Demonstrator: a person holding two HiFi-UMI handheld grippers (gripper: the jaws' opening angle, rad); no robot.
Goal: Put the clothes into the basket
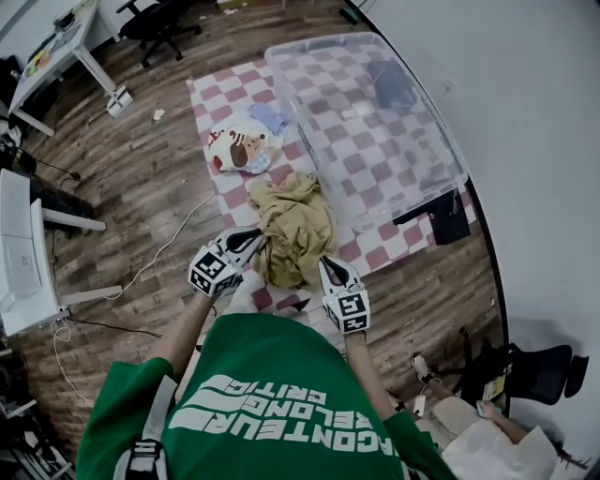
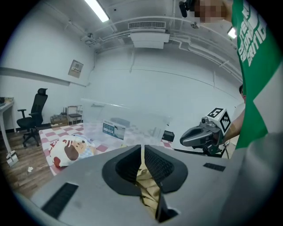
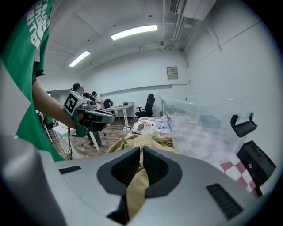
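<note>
A tan garment (image 1: 296,225) lies bunched on the checkered mat (image 1: 225,94), its near end lifted between my two grippers. My left gripper (image 1: 251,238) is shut on its left edge; tan cloth (image 2: 148,187) shows pinched between the dark pads. At the garment's right edge my right gripper (image 1: 330,269) is shut on the cloth (image 3: 138,181) too. The clear plastic basket (image 1: 370,122) stands just beyond, to the right of the garment. A white garment with a cartoon print (image 1: 236,147) lies further back on the mat, with a pale blue piece (image 1: 269,116) behind it.
A black object (image 1: 441,214) rests by the basket's near right corner, close to the wall. A white cable (image 1: 159,251) runs over the wood floor at left, beside a white desk (image 1: 23,253). Office chairs (image 1: 159,21) stand at the far end. A person sits at the bottom right.
</note>
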